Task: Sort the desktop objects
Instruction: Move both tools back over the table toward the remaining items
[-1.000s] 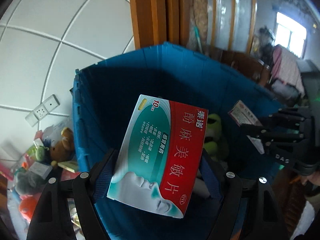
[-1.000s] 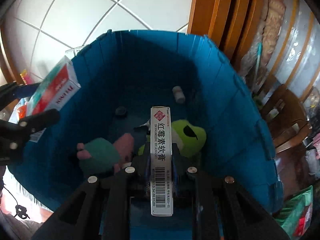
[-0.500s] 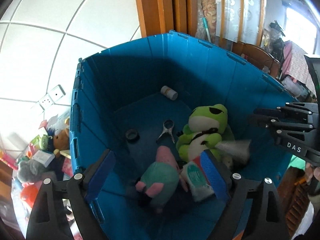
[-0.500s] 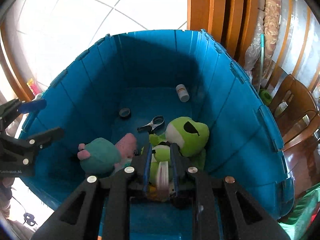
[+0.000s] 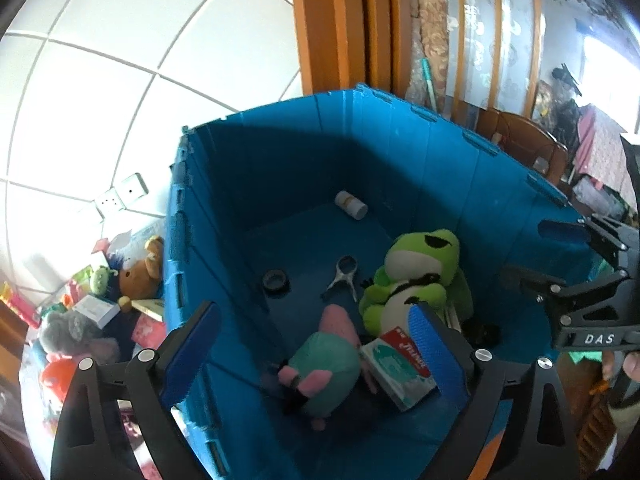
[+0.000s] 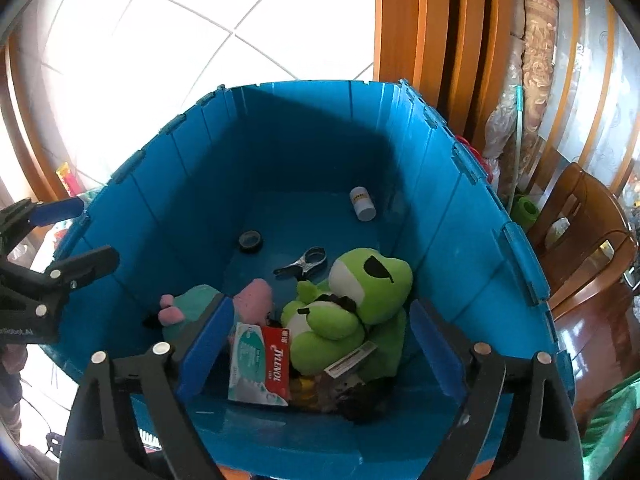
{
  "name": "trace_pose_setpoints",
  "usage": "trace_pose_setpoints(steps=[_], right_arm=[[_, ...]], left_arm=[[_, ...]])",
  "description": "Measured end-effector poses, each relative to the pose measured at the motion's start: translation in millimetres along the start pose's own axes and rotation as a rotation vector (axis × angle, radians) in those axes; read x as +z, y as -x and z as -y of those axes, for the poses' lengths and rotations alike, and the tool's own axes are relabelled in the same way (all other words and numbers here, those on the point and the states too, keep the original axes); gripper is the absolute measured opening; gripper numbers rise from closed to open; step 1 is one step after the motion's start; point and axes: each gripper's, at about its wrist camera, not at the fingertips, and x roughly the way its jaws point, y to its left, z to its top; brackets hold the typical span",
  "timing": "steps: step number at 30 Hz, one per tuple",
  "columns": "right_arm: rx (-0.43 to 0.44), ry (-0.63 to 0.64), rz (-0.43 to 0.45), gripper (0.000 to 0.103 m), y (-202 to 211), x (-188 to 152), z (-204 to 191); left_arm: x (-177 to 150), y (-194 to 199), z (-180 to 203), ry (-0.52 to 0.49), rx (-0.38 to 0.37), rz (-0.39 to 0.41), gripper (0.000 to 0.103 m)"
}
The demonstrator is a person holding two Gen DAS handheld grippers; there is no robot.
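Medicine box [image 6: 260,364] lies in blue bin [image 6: 304,152], 7 o'clock of frog plush [image 6: 360,292]. Left gripper [image 5: 316,344], right gripper [image 6: 320,344] fingers released, empty; withdrawal should clear rim.

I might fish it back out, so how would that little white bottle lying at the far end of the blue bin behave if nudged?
The white bottle lies on its side, so it would probably roll. It looks light, likely plastic, possibly slippery.

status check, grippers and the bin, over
Left gripper open, empty. Right gripper open, empty. Medicine box lying in blue bin beside frog plush. Nothing in the way.
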Motion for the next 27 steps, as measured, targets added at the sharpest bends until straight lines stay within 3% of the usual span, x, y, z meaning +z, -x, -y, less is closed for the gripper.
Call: trace_pose_setpoints(steps=[1,7,11,19,25,27], right_arm=[[0.005,-0.002,0.01,0.103,3,0,-3],[0.053,-0.008,0.092,0.103,23,7,-27],[0.101,0.017,0.157,0.103,39,16,-56],[0.272,0.123,0.246,0.103,47,32,-164],[0.373,0.201,0.266,0.103,42,33,-264],[0.398,0.225,0.235,0.103,31,27,-302]], left_arm=[[-1,3,-3,0.01,0.003,0.006,0.096],[-12,28,-39,0.089,0.045,0.046,0.096],[-30,58,-87,0.172,0.139,0.097,0.096],[-100,101,-198,0.351,0.342,0.077,0.096],[-172,114,-282,0.464,0.428,-0.002,0.096],[-198,115,-308,0.488,0.44,-0.033,0.096]])
